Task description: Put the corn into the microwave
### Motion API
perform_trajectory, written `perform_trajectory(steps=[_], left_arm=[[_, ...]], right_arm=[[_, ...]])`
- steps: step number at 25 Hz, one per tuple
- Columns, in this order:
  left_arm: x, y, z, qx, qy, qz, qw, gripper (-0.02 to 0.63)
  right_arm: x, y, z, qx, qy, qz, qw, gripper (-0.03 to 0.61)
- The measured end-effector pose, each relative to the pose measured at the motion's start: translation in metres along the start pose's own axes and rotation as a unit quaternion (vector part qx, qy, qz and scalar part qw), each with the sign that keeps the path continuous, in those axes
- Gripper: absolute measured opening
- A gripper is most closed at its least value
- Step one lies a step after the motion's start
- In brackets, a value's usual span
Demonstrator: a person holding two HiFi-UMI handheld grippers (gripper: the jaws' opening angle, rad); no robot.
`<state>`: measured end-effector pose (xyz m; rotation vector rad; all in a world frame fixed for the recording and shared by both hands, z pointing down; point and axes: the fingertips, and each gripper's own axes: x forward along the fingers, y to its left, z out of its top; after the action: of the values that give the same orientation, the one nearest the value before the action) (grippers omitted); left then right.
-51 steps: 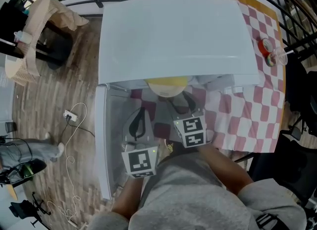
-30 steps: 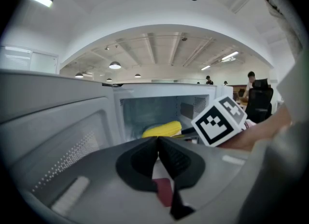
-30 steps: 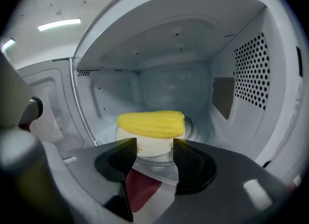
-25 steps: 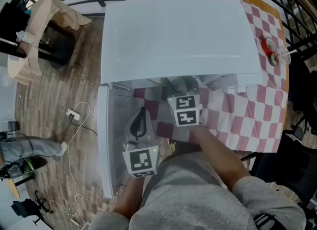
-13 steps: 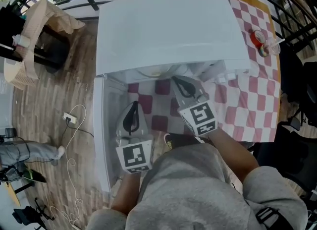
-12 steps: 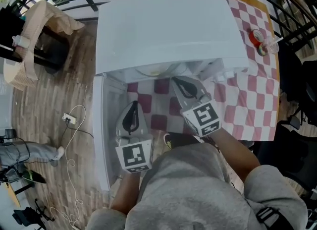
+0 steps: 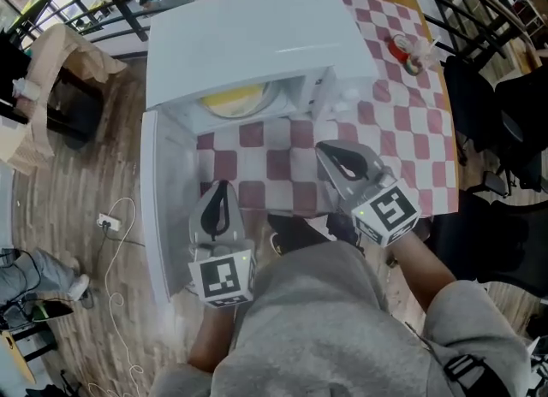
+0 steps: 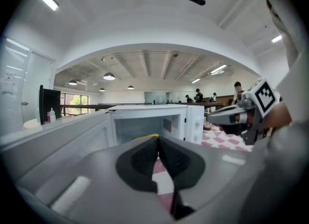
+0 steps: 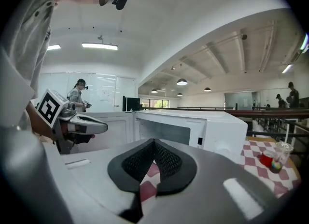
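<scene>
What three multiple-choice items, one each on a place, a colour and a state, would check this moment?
1. Where is the corn?
A. on the floor
B. inside the microwave
C. on a chair

2. What colours are the checks of the tablecloth?
A. blue and white
B. green and yellow
C. red and white

3. How is the microwave door?
A. shut
B. swung open
C. taken off

Key: 1 B, its yellow shows under the microwave's top in the head view. 2 C, red and white squares show in the head view and both gripper views. 3 B, the door stands out from the microwave's left side.
</scene>
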<state>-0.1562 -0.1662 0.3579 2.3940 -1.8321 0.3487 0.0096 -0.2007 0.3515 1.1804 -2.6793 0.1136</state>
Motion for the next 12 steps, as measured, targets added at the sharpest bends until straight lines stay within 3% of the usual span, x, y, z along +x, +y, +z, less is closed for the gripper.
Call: perform_trajectory(steps=[4,12], left_arm=[[-0.022,-0.013,0.015,0.007,-0.005,-0.006,0.9999,0.008],[-0.055,-0.035,0.009,-0.014,-0.006,-0.012,0.9998,0.008]], right_arm=[[-0.033,0.008,-0.007,0.05,-0.007,-0.012,0.999,0.0],[-0.068,0.01,-0.009,0.054,0.013,-0.045,0.997,0.0]])
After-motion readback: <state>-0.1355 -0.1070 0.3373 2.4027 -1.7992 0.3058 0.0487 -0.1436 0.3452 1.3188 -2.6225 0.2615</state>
